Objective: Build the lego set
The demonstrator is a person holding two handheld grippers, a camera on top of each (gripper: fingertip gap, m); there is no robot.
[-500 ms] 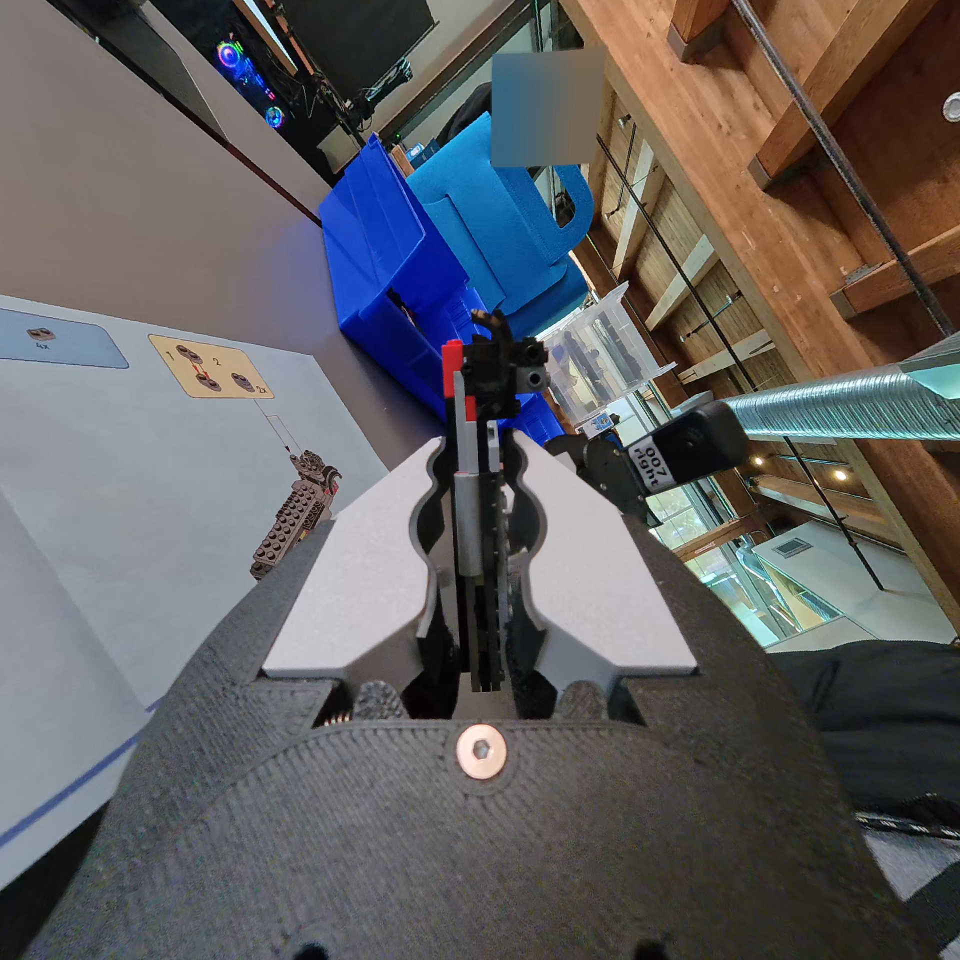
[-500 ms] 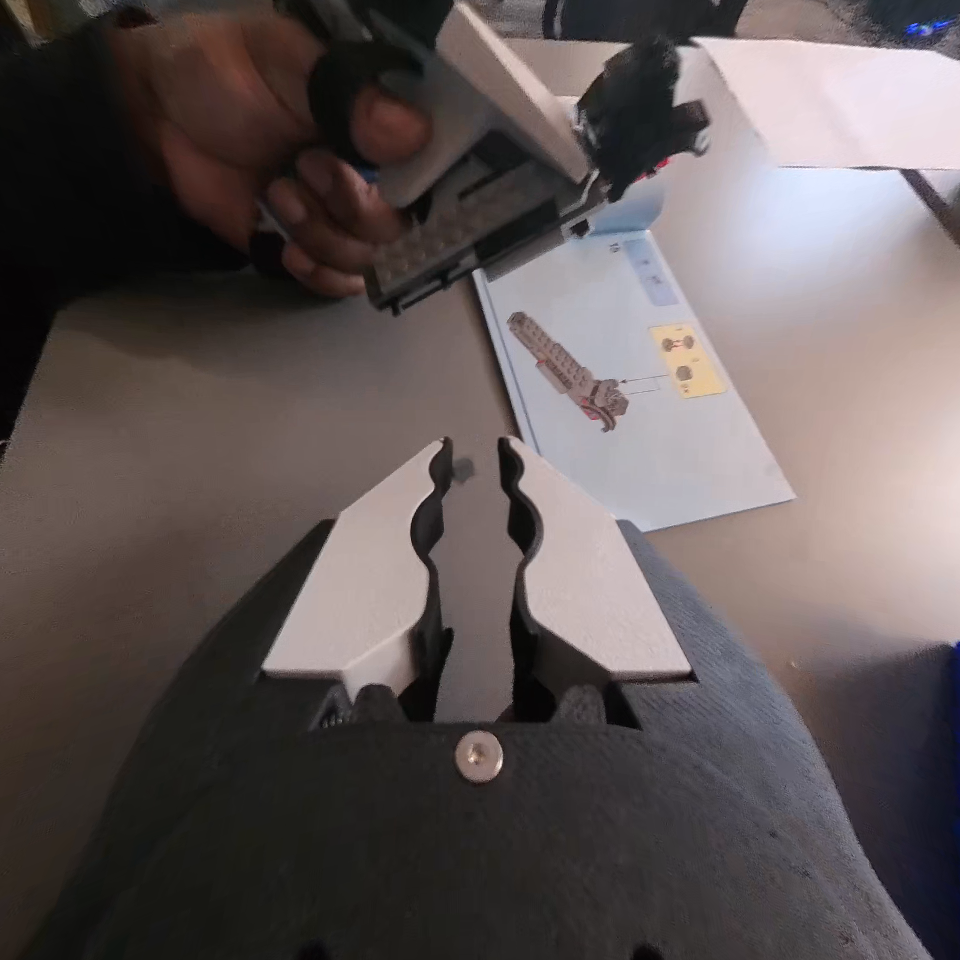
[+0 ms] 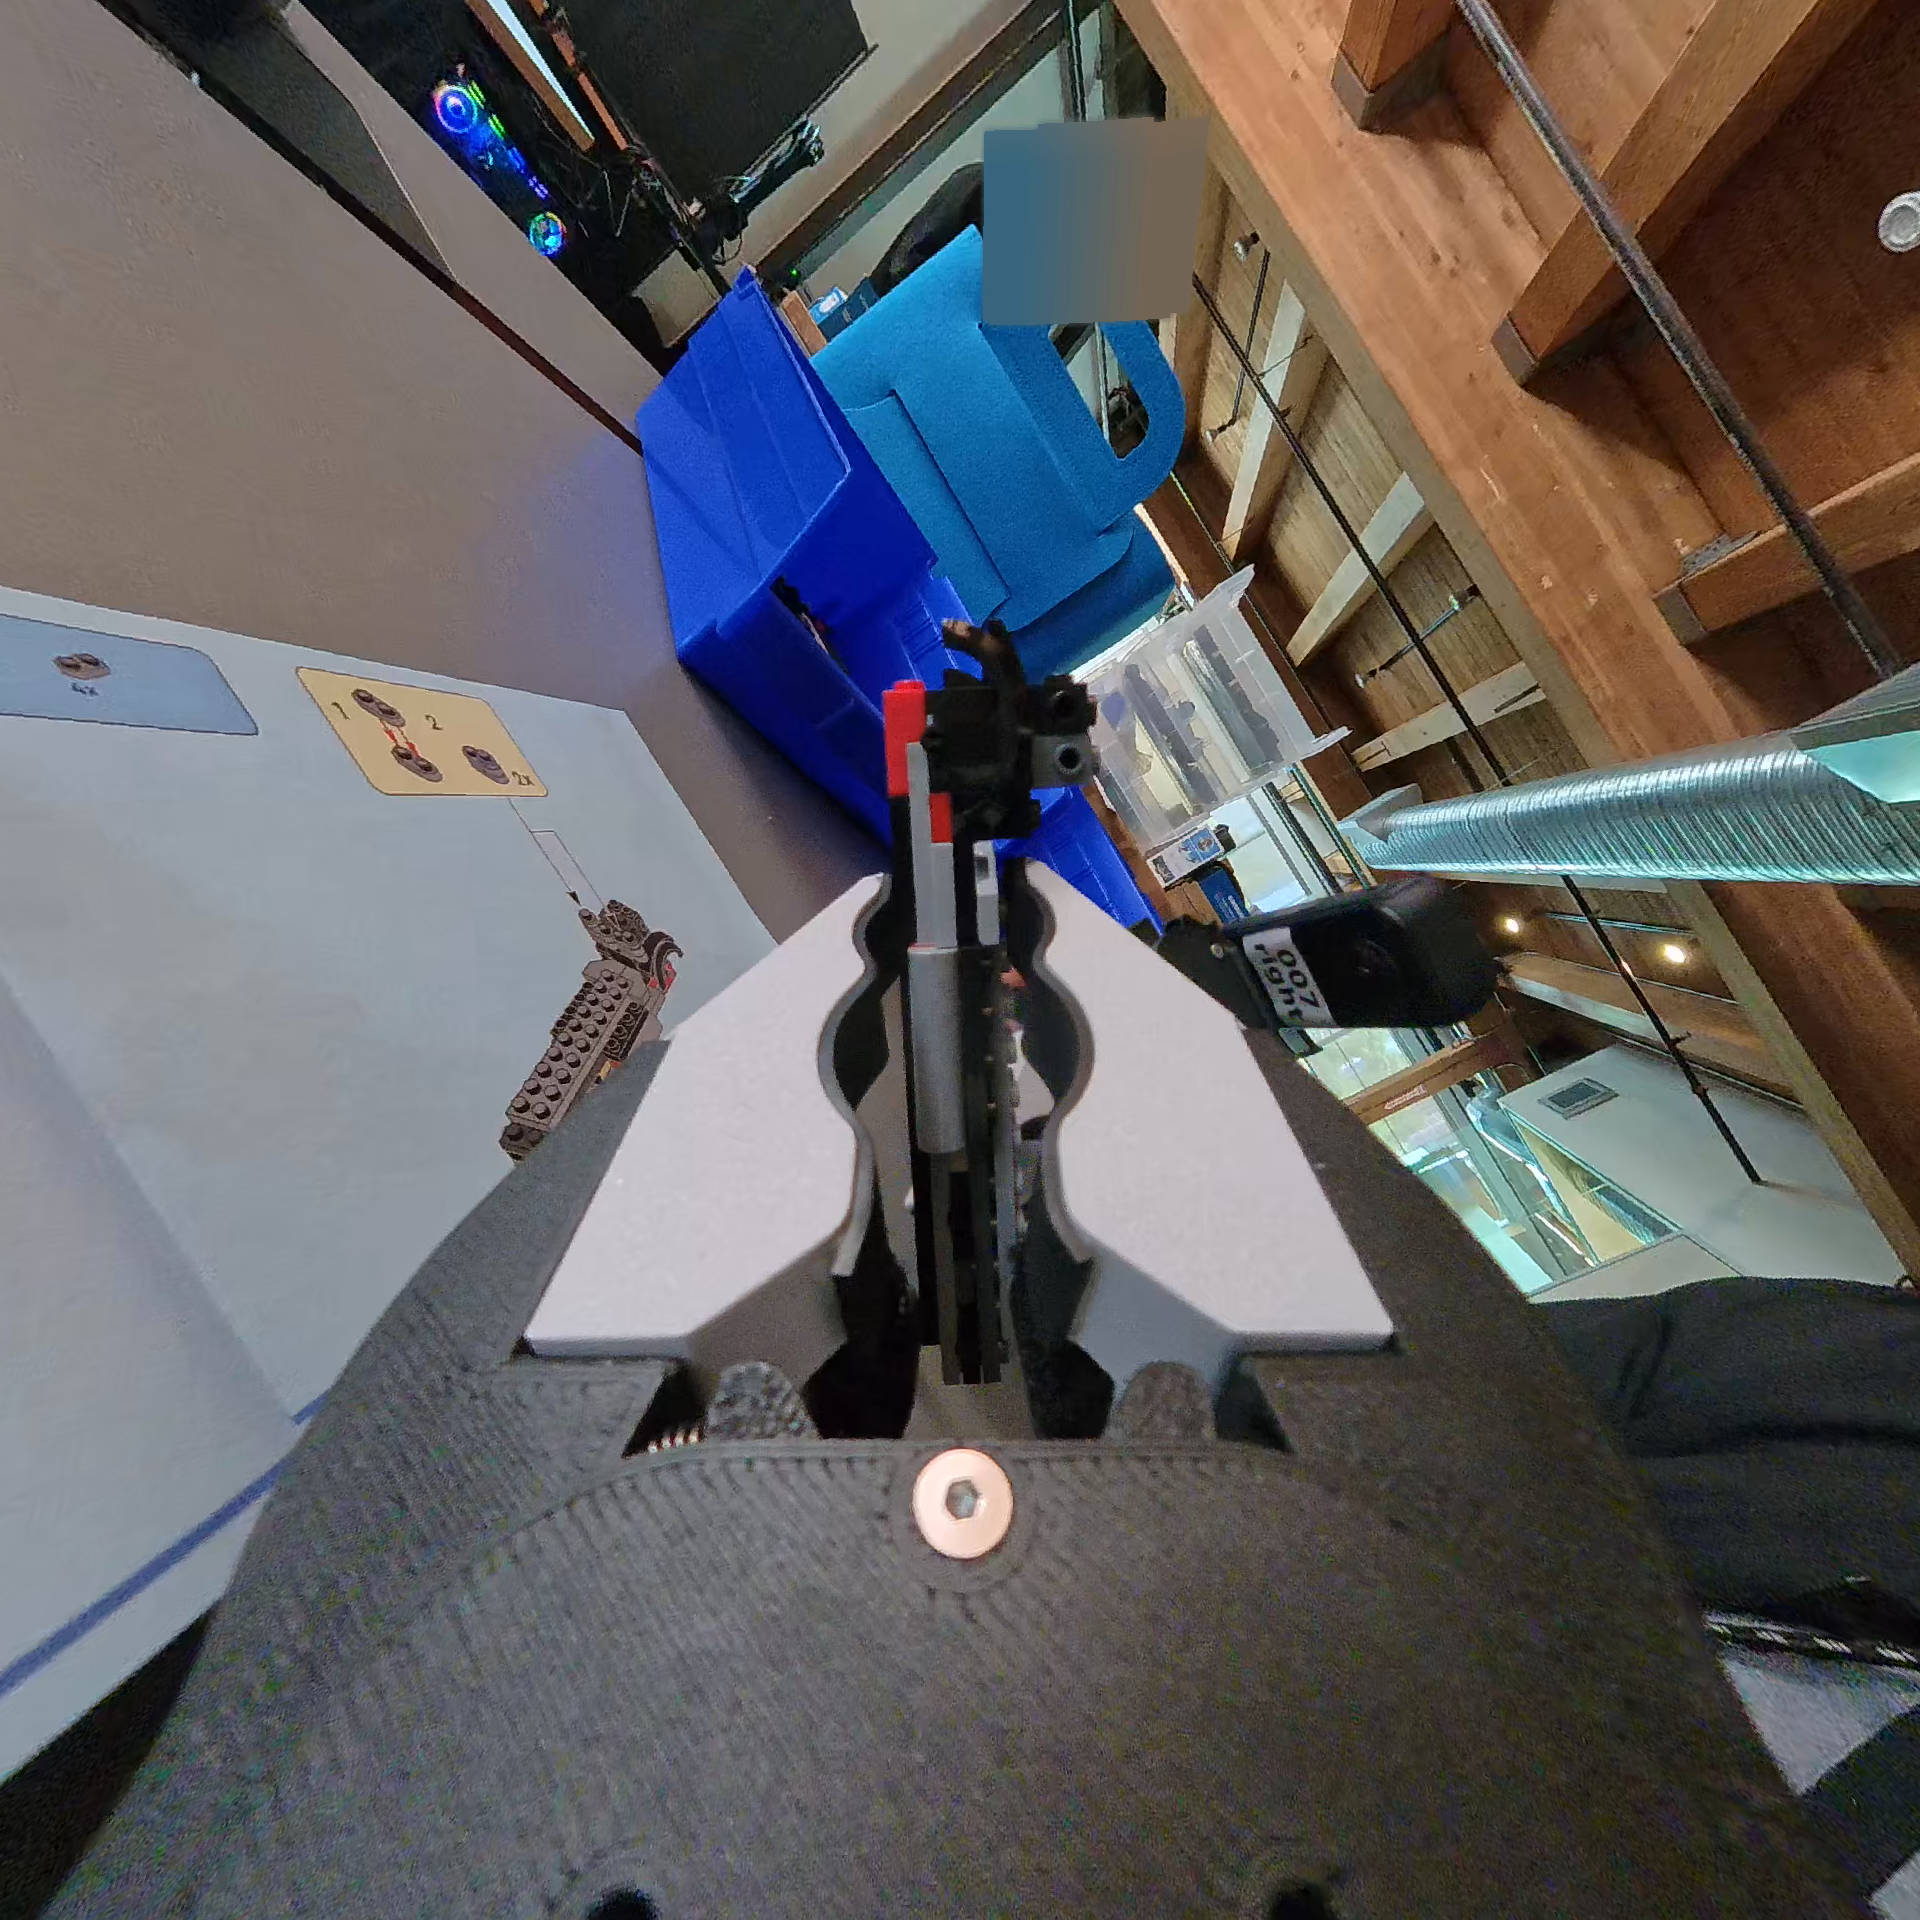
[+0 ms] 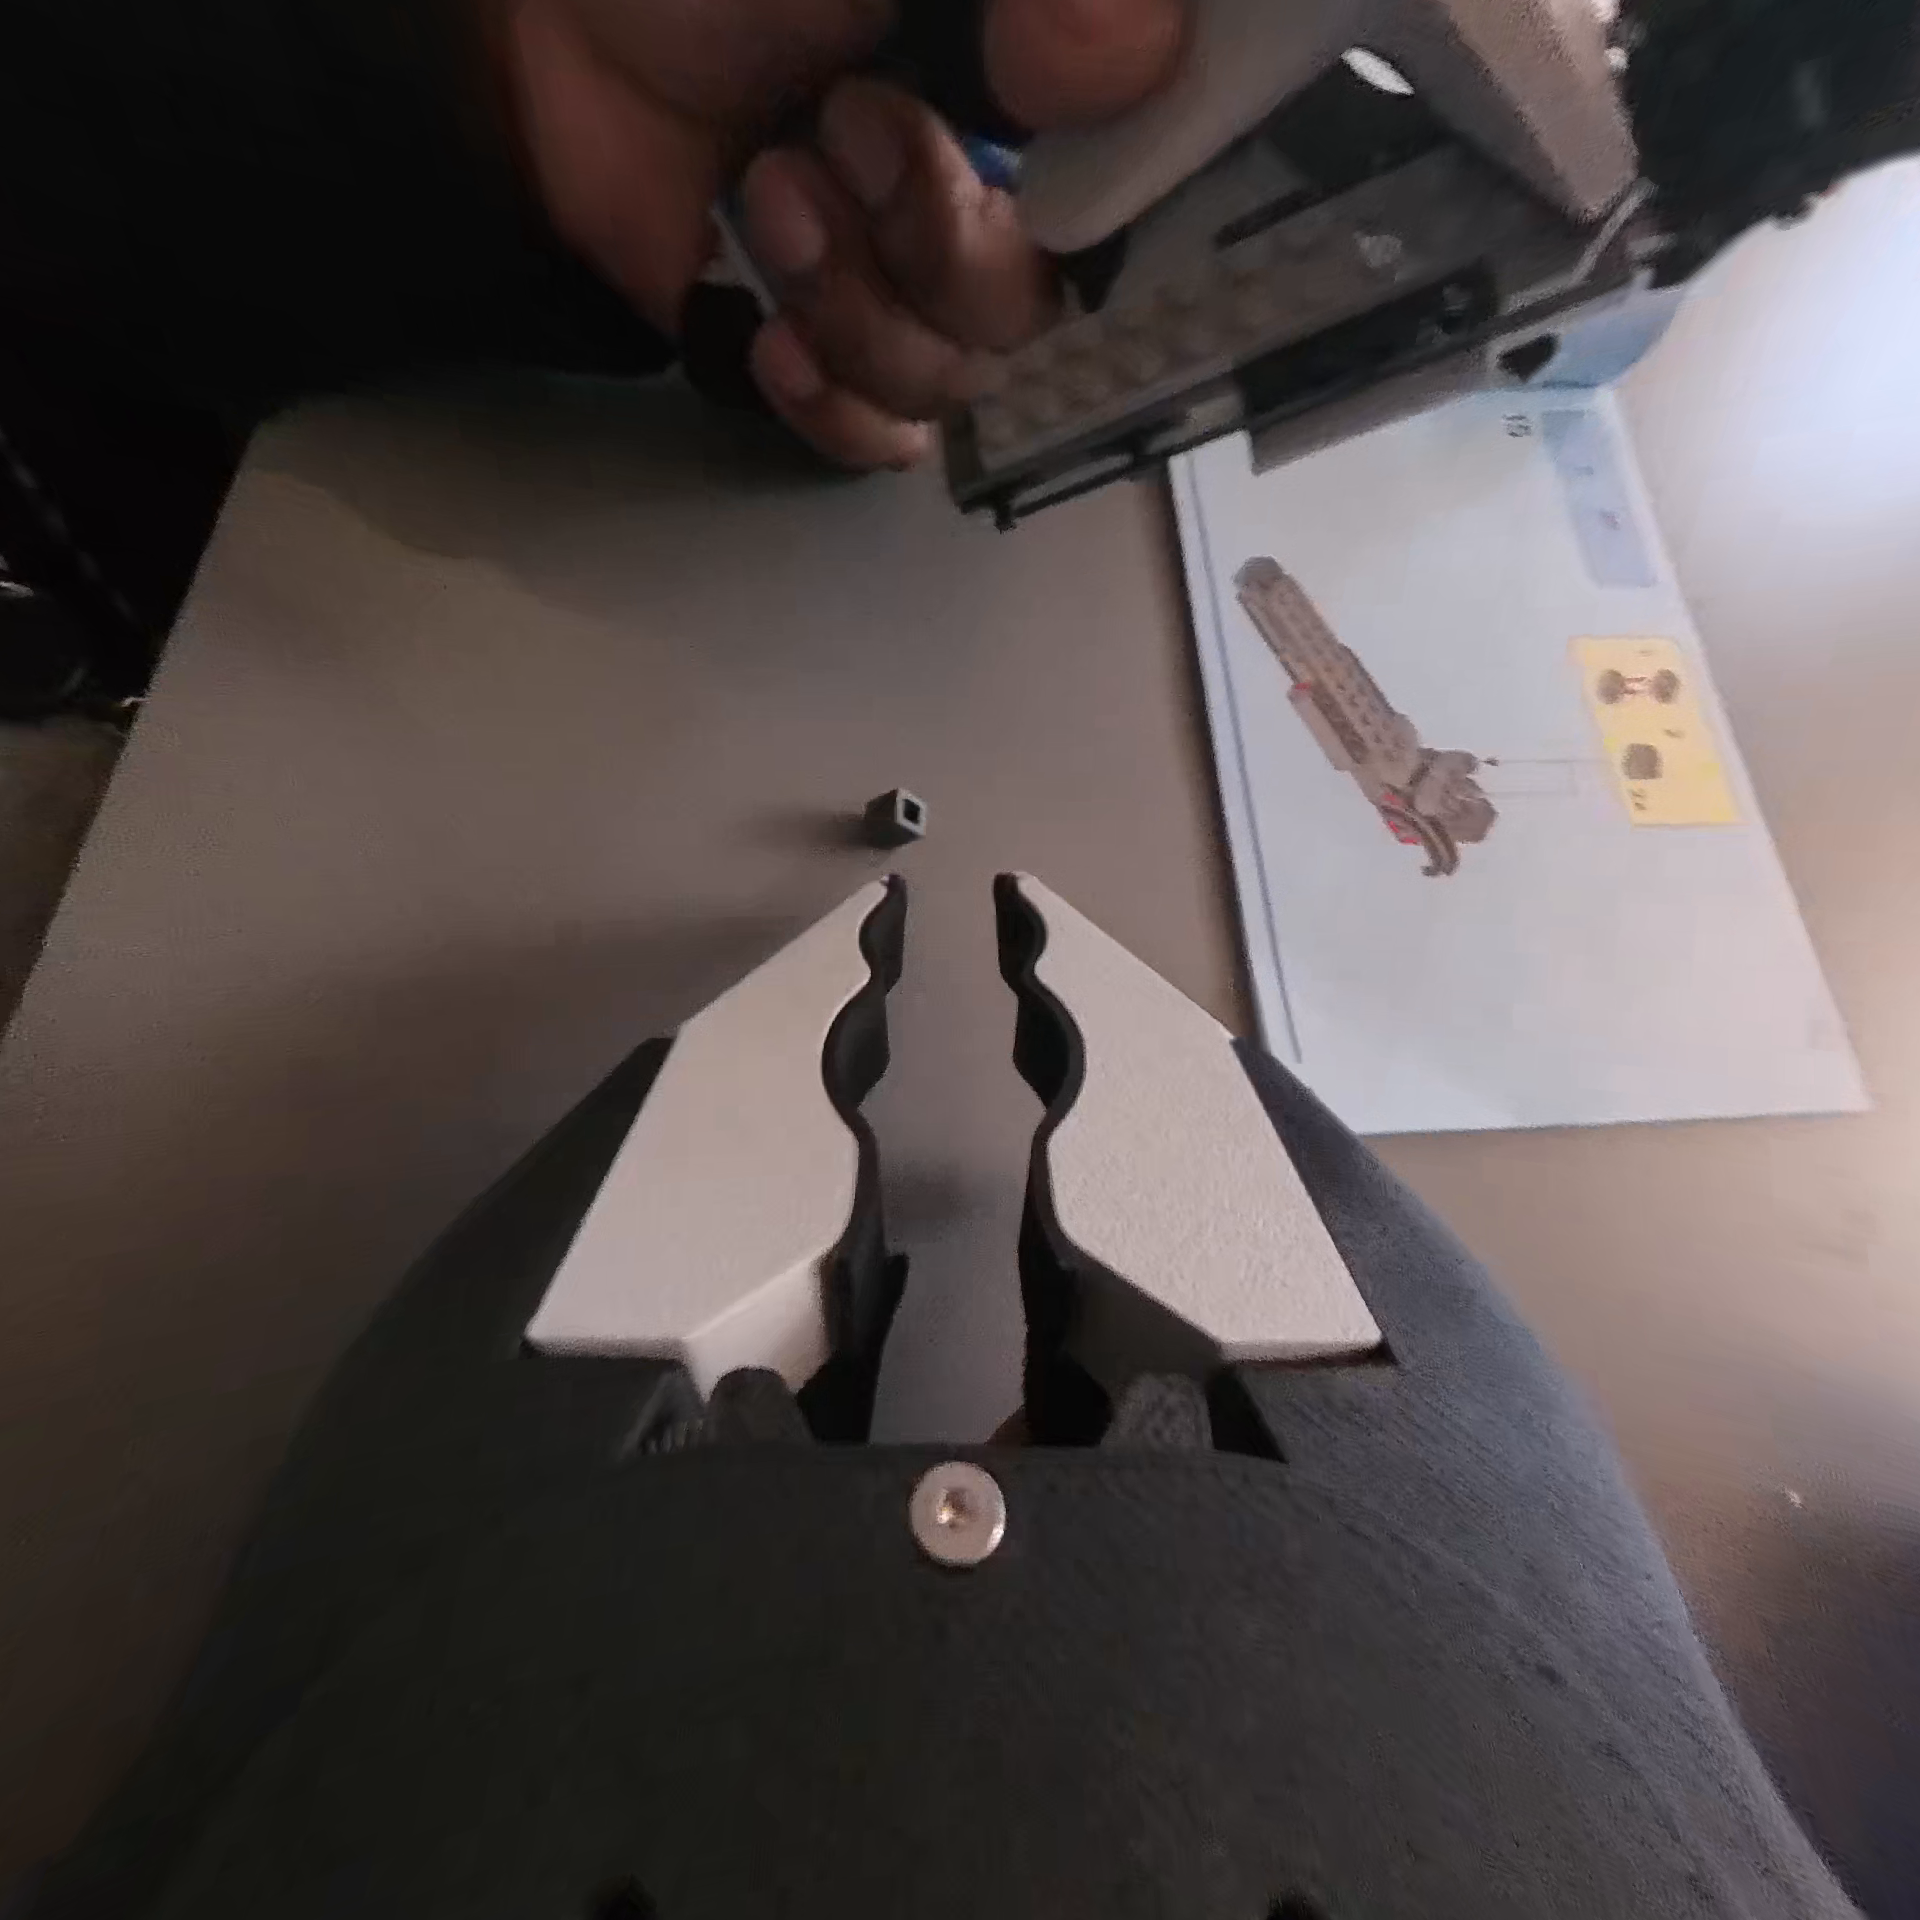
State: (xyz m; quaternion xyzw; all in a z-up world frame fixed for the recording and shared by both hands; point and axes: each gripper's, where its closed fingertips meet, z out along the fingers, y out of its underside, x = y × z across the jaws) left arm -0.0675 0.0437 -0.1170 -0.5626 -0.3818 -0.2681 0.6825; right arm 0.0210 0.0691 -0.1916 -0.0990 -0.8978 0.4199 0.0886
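Observation:
My left gripper [image 3: 951, 894] is shut on a long black and grey lego assembly [image 3: 956, 1039] with red bits and a black clawed head [image 3: 1003, 727] at its far end, held tilted in the air. The same assembly [image 4: 1195, 384] shows in the right wrist view, clamped in the left gripper in a person's hand [image 4: 831, 208]. My right gripper [image 4: 948, 883] is open and empty, low over the grey table [image 4: 468, 831]. A small dark grey cube piece [image 4: 896, 818] with a square hole lies on the table just beyond its left fingertip.
An open instruction booklet [image 4: 1507, 831] lies on the table to the right of my right gripper; it also shows in the left wrist view [image 3: 260, 935]. Blue bins [image 3: 790, 561] and a clear parts box [image 3: 1195, 717] stand beyond the held assembly. The gap from one gripper's tips to the other's is roughly 12 cm.
My right gripper has pulled back from the small grey piece, which now lies clear ahead of its tips, and has opened slightly wider. The left gripper with the assembly now appears closer in the right wrist view.

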